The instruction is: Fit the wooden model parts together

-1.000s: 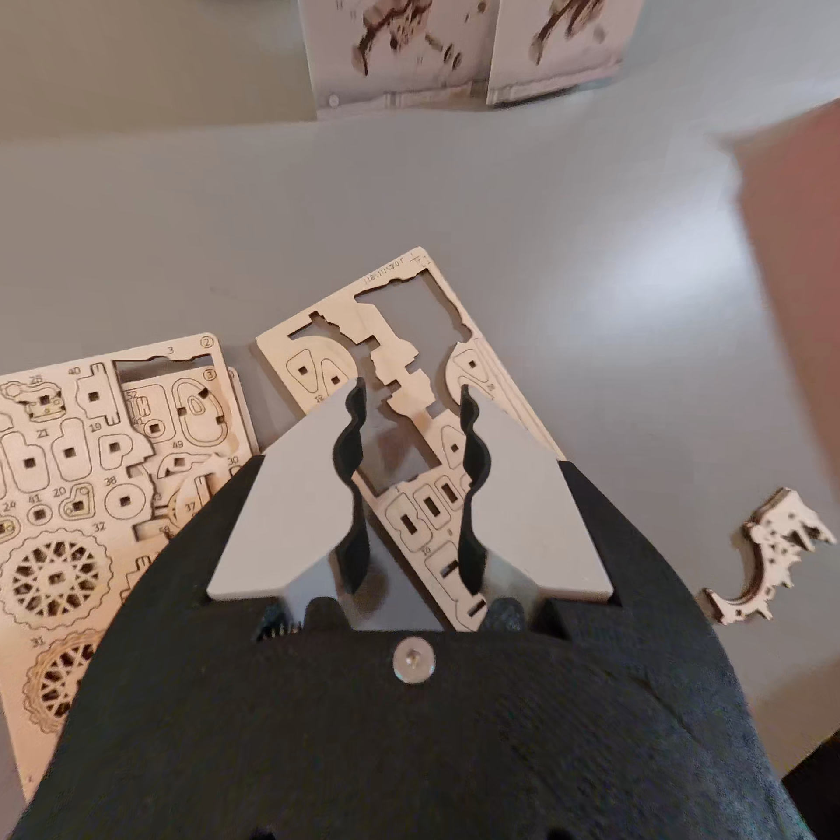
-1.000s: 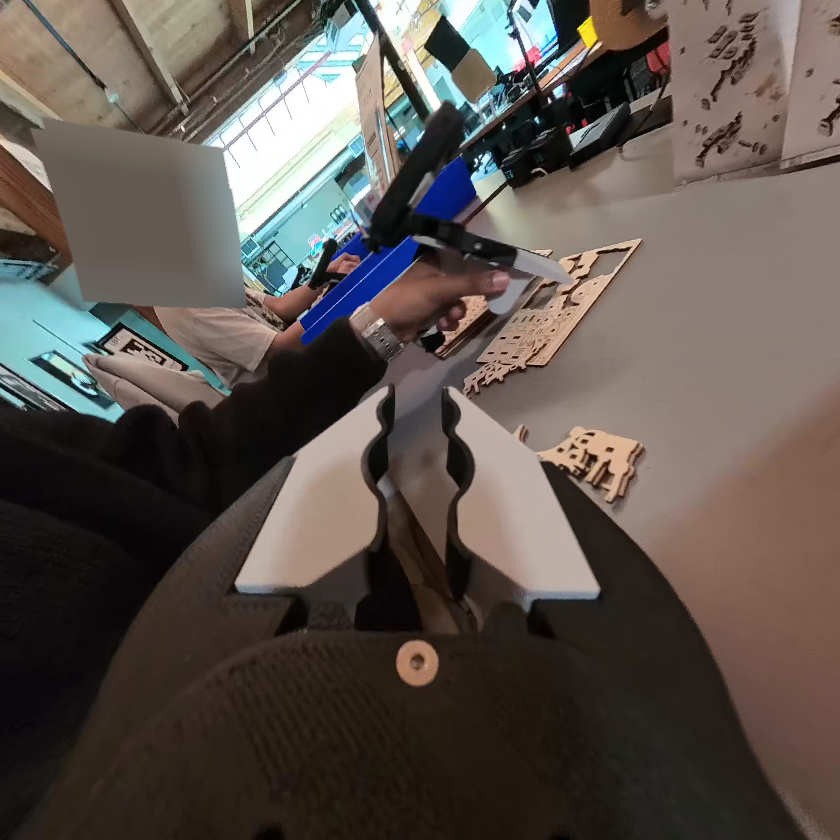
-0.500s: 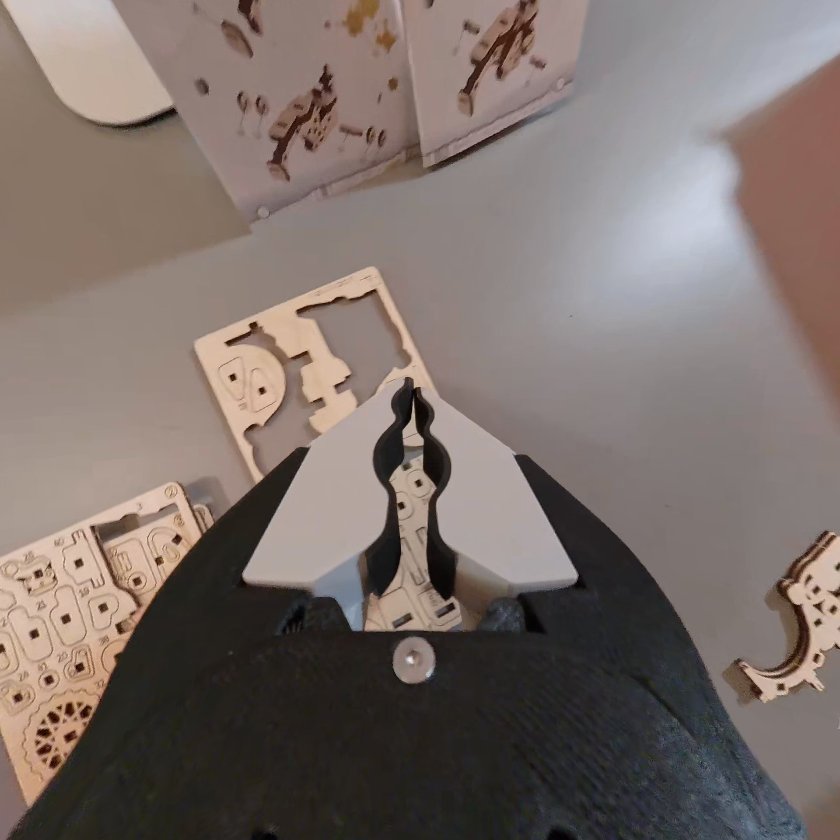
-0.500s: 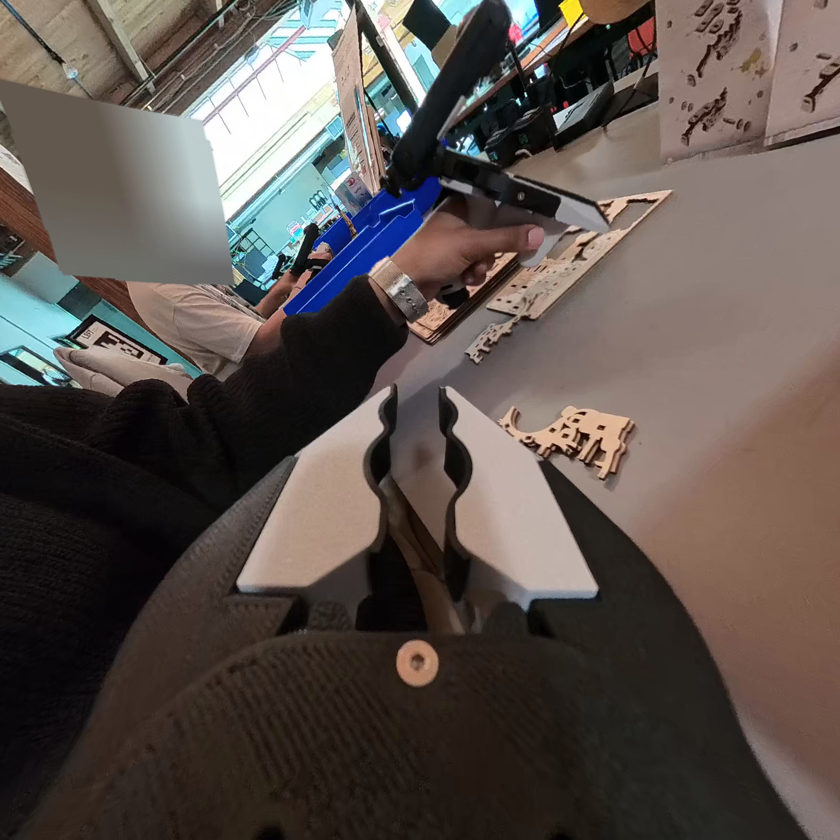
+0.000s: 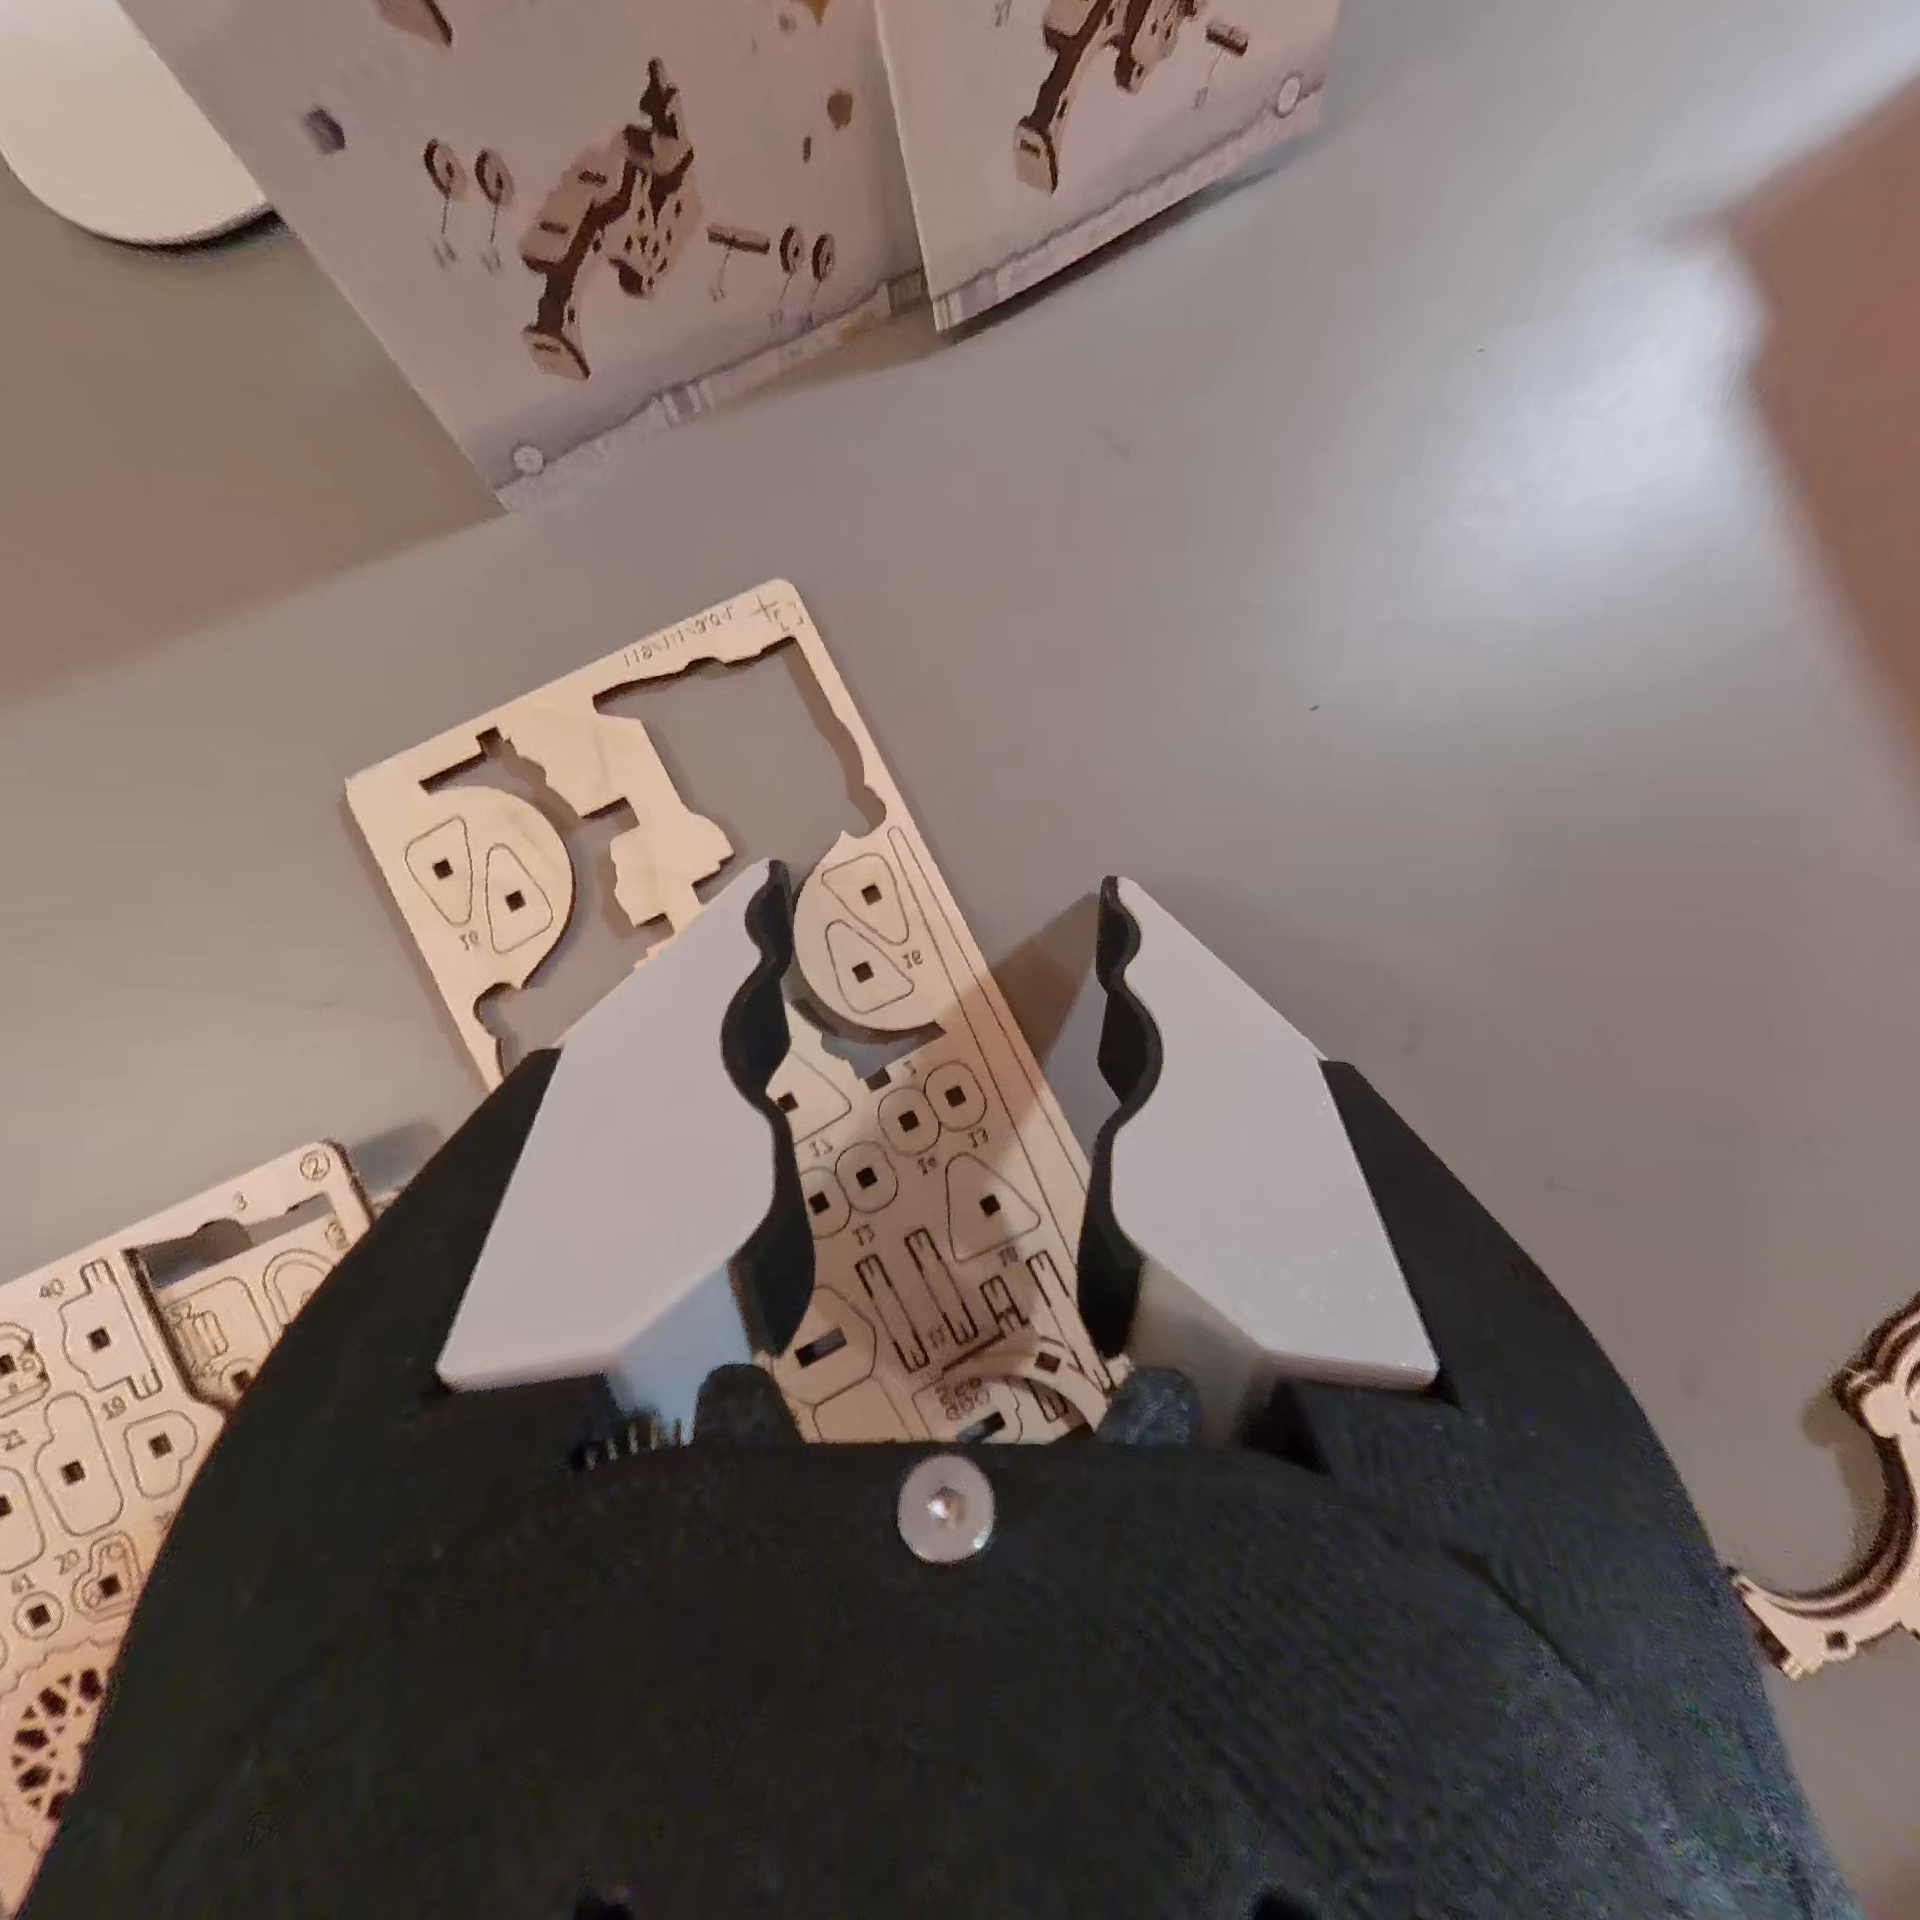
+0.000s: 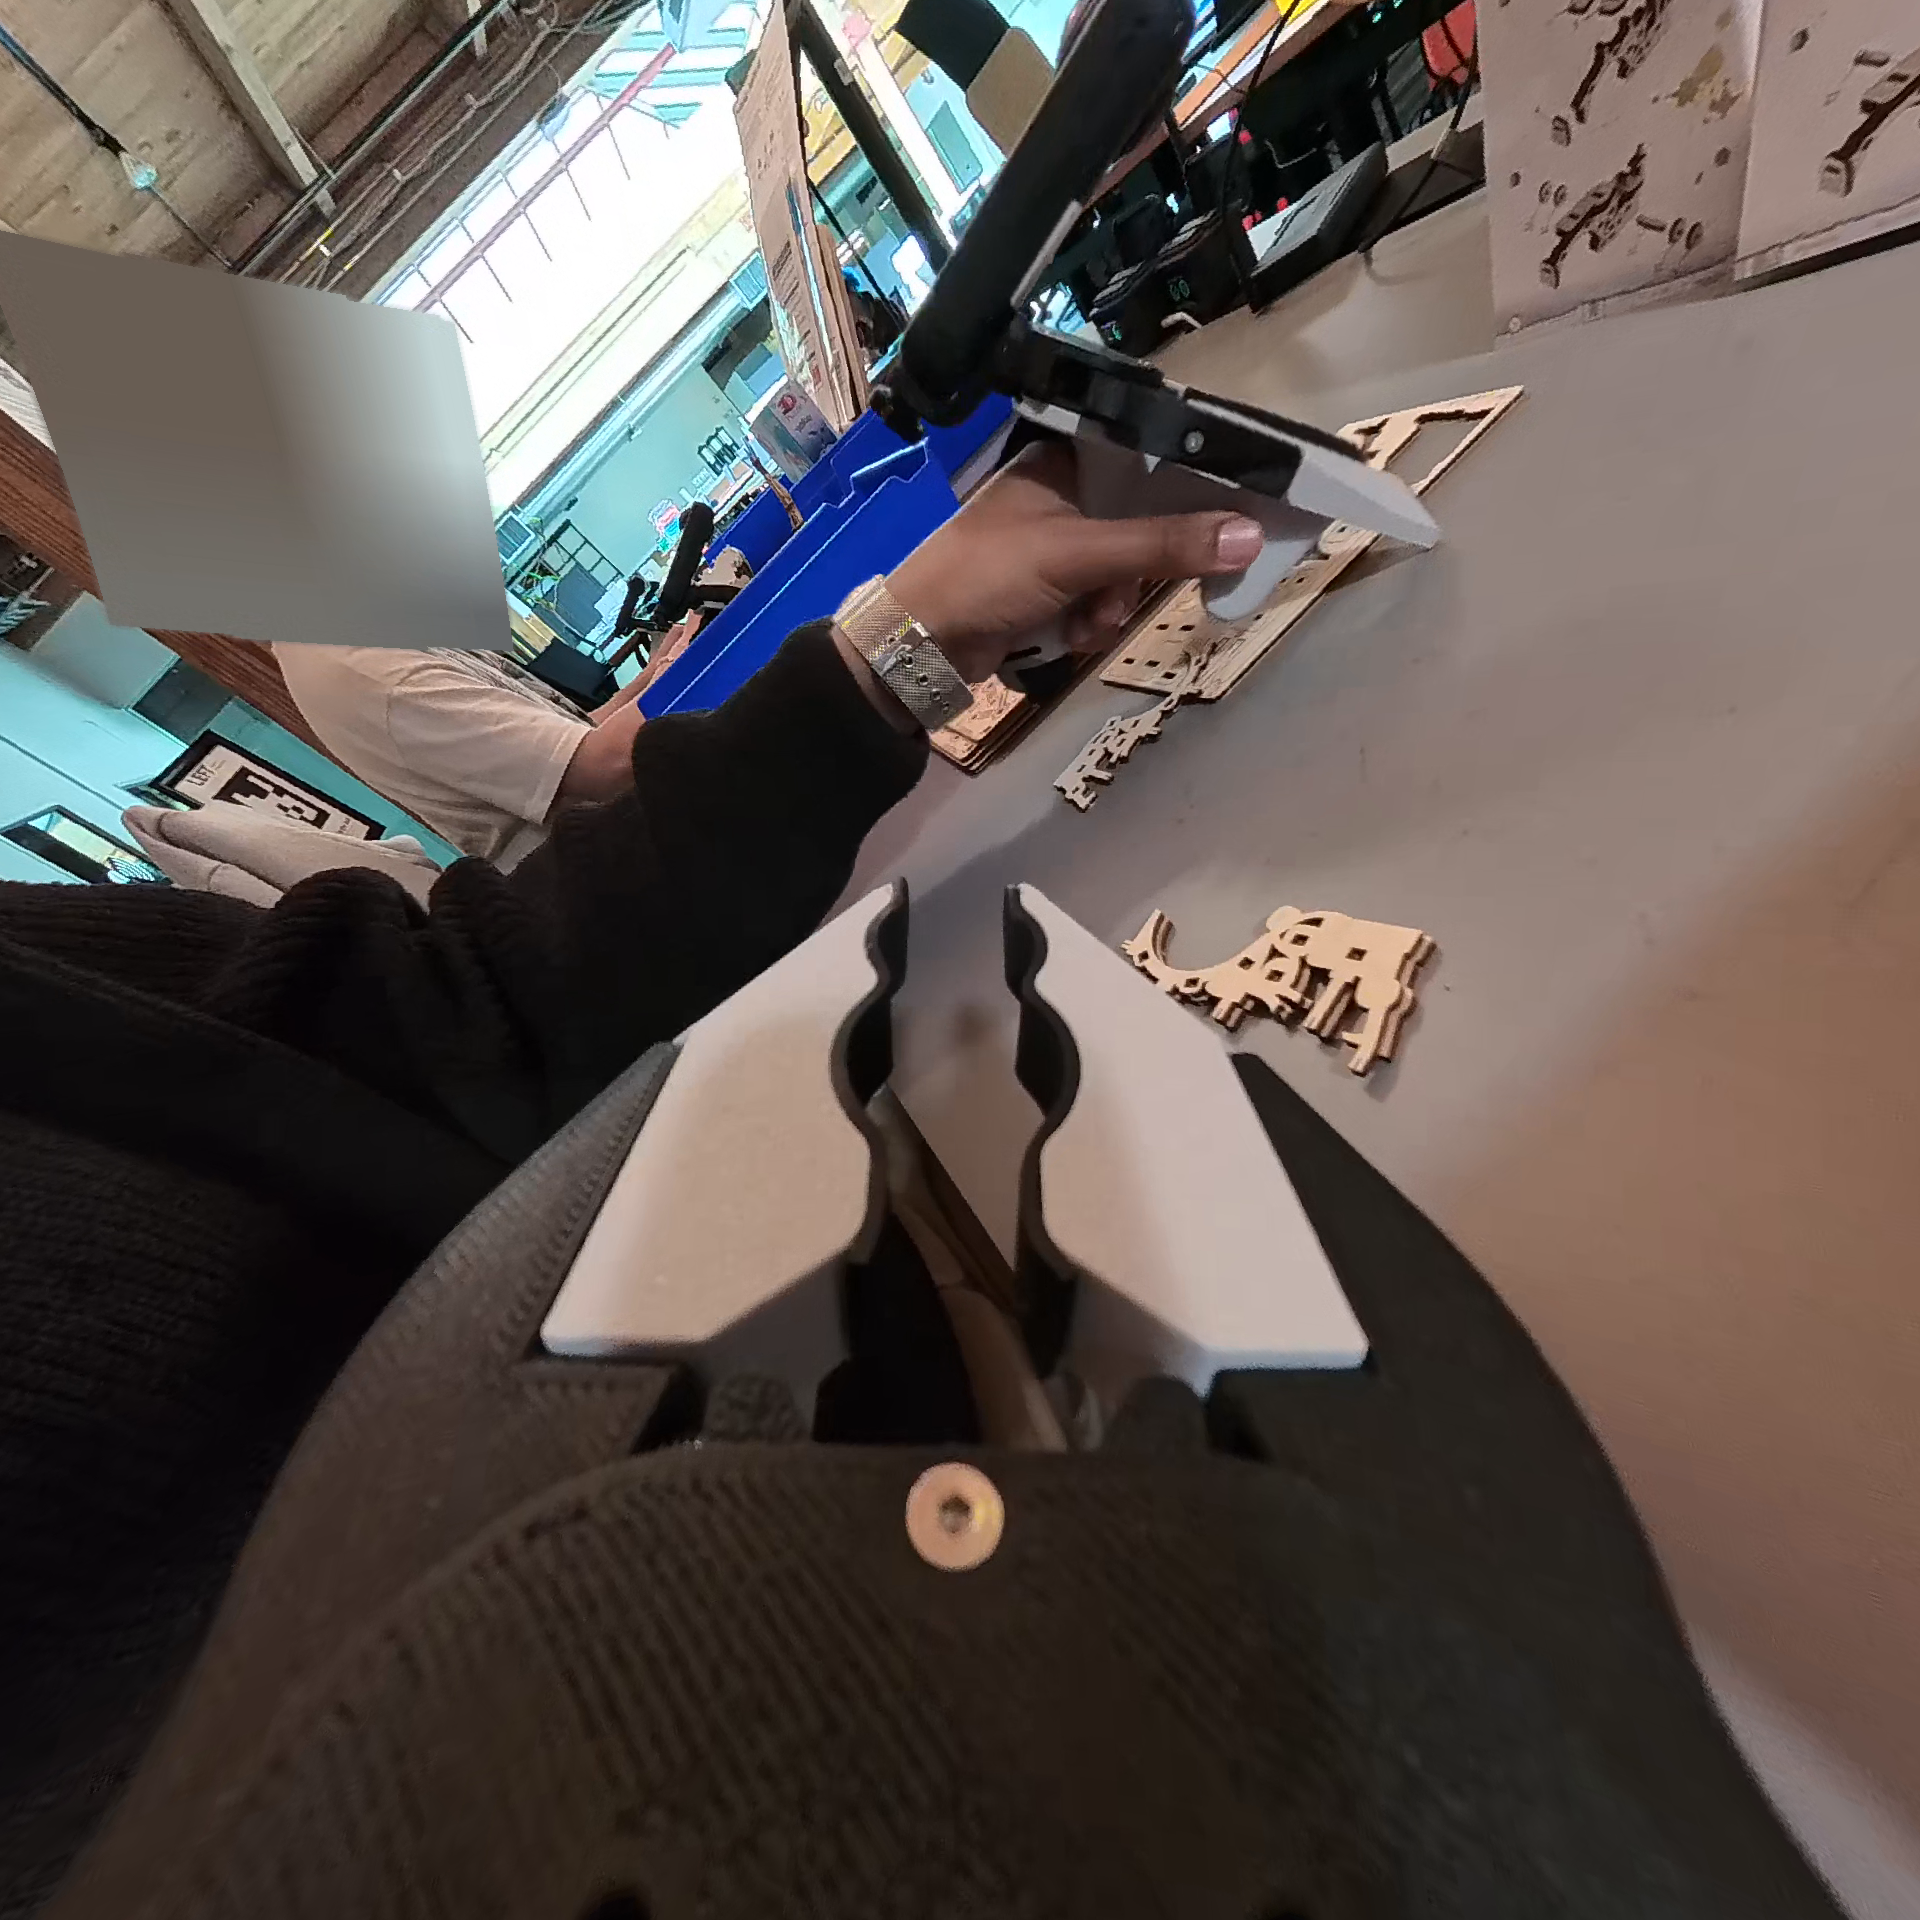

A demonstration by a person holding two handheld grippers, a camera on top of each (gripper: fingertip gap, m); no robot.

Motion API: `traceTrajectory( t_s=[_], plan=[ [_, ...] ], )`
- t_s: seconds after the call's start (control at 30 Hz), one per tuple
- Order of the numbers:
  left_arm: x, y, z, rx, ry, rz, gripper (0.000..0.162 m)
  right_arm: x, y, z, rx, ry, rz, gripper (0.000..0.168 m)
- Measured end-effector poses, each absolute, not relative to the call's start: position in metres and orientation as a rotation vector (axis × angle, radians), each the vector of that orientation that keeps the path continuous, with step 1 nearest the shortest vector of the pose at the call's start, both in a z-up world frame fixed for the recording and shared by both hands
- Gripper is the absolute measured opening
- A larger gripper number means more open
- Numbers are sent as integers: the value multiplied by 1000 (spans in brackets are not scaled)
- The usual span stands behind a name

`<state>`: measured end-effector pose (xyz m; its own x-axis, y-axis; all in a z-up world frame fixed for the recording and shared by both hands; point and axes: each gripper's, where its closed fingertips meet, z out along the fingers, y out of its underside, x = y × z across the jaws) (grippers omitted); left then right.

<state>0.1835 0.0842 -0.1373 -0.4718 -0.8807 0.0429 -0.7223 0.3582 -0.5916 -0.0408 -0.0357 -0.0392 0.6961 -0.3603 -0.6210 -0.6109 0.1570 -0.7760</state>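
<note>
In the left wrist view my left gripper [image 5: 940, 891] is wide open and empty, low over a flat wooden parts sheet [image 5: 644, 790] with several cut-outs gone. The sheet runs under and between the fingers. A second parts sheet [image 5: 125, 1403] lies to the left. A curved assembled wooden piece [image 5: 1870, 1507] lies at the right edge. In the right wrist view my right gripper [image 6: 954, 904] hovers over the grey table's [image 6: 1610, 779] near edge, jaws a narrow gap apart, nothing between them. An assembled wooden piece [image 6: 1299, 977] lies just right of its tips. The left gripper [image 6: 1392, 520] shows farther off, tips down on the sheet [image 6: 1444, 431].
An open instruction booklet [image 5: 644, 208] stands behind the sheets, with a white rounded object [image 5: 104, 156] to its left. A small loose wooden part [image 6: 1112, 748] lies between the two grippers. Blue bins [image 6: 831, 561] and another person sit beyond the table. A blurred tan shape [image 5: 1849, 416] fills the right edge. Tip to tip, the grippers are about 25 centimeters apart. My right tips are roughly 9 centimeters from the assembled wooden piece [image 6: 1299, 977].
My left gripper, open one second ago, shut over the sheet half a second ago and now stands wide open. It moved forward over the sheet. The right gripper kept its gap.
</note>
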Motion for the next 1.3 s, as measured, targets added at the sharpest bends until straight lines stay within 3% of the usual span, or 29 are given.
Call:
traceTrajectory(
  t_s=[0.07, 0.17, 0.23, 0.4, 0.5, 0.67, 0.93, 1.03, 1.1, 1.17, 1.23, 1.3],
  plan=[
    [185, 80, -137, -1435, 2343, -822, 55, -41, -36, -39, -1450, 856, 218, 17],
    [177, 67, -136, -1419, 2433, -875, 20, -41, -36, -38, -1446, 856, 223, 17],
    [169, 53, -135, -1379, 2503, -936, 16, -41, -36, -38, -1444, 858, 228, 17],
    [157, 29, -136, -1175, 2598, -938, 19, -41, -37, -38, -1435, 865, 243, 17],
    [153, 19, -135, -1135, 2622, -900, 3, -40, -37, -38, -1434, 868, 245, 17],
    [153, 15, -132, -1050, 2618, -809, 1, -39, -38, -38, -1430, 871, 244, 17],
    [159, 25, -37, -970, 2372, -1030, 0, -39, -40, -37, -1407, 883, 271, 17],
    [161, 49, -33, -1027, 2392, -941, 1, -40, -39, -36, -1408, 881, 273, 17],
    [167, 64, -43, -1051, 2414, -918, 27, -41, -39, -35, -1408, 877, 274, 17],
    [169, 70, -60, -1082, 2492, -970, 73, -41, -39, -34, -1410, 873, 268, 17],
    [171, 79, -84, -1130, 2583, -952, 108, -41, -39, -35, -1414, 872, 260, 17],
    [185, 97, -107, -1085, 2579, -813, 117, -41, -38, -35, -1415, 874, 264, 17]
  ],
)
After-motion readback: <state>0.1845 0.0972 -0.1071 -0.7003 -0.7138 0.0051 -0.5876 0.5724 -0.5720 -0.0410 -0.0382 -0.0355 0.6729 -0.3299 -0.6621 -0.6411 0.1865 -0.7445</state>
